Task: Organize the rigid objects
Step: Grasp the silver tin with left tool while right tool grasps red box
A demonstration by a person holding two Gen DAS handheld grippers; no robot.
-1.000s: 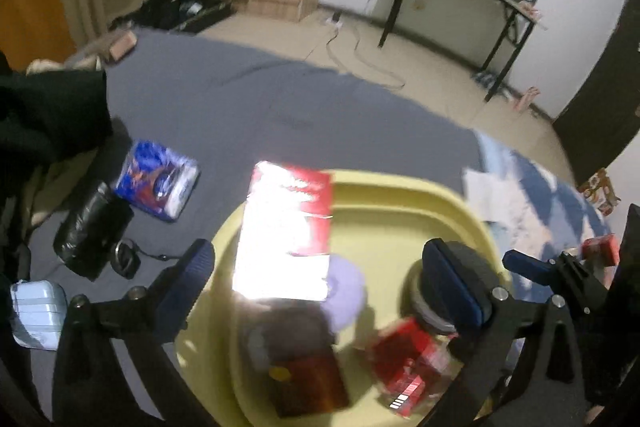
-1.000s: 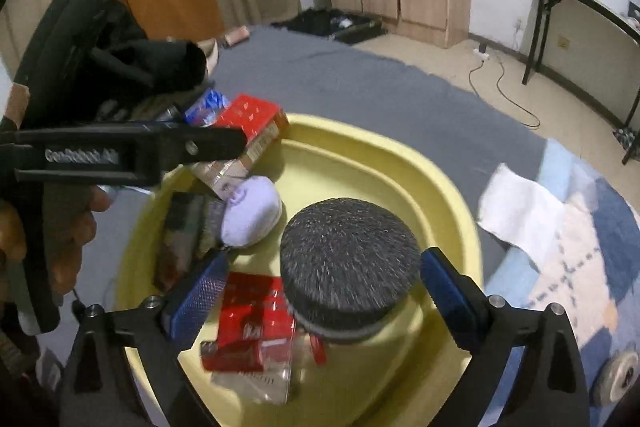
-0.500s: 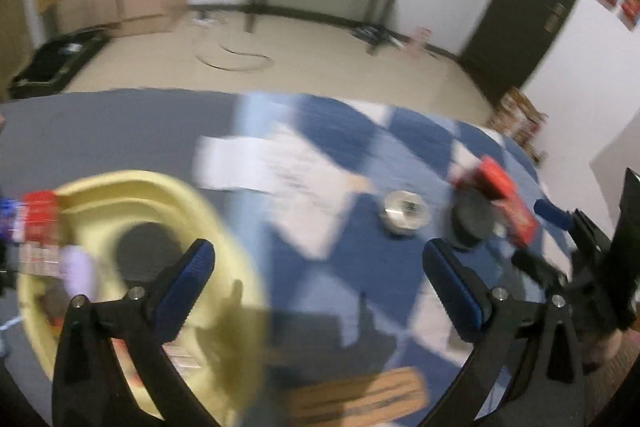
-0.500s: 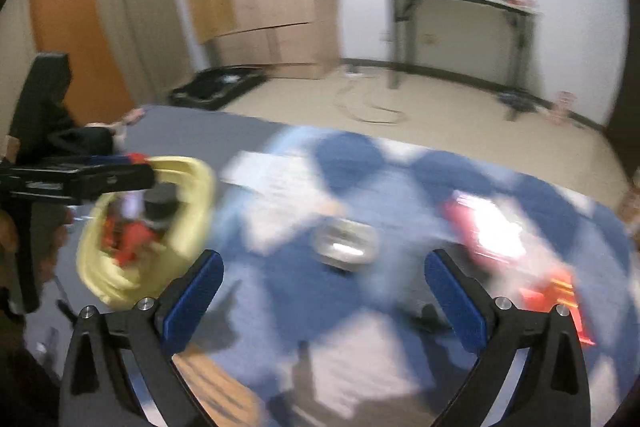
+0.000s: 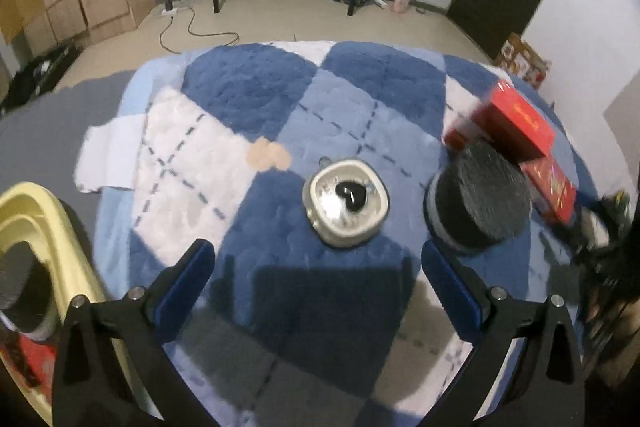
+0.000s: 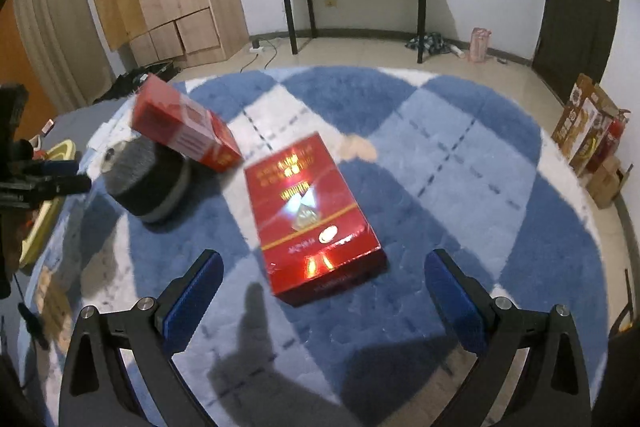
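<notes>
Both sets of tongs have swung away from the yellow tray [image 5: 28, 211], which a second ago filled both wrist views and now sits at the far left edge of the left view with a dark round jar and red packs still in it. The pictures have gone from blurred mid-swing to nearly sharp.

The left tongs [image 5: 316, 279] hang released over the blue checked rug [image 5: 248, 95] with nothing between the pads. Just ahead of them lies a silver tin [image 5: 346, 201] with a black heart on its lid. To its right stands a dark lidded jar [image 5: 478, 203], with a red box [image 5: 516, 123] propped up behind it.

In the right view the same jar [image 6: 146, 181] stands at left with the red box [image 6: 182, 125] leaning tilted on top of it. A flat red carton [image 6: 312, 215] lies on the rug near the middle. The right tongs [image 6: 320, 291] are spread as wide as they go and empty, with the carton's near end just ahead of the gap.

Judging by this, the last drop into the tray is done and a fresh pick is starting. Tin, jar, box and carton remain loose on the rug, so the sorting looks roughly half finished. The tin seems the left's likely target, the carton the right's.
</notes>
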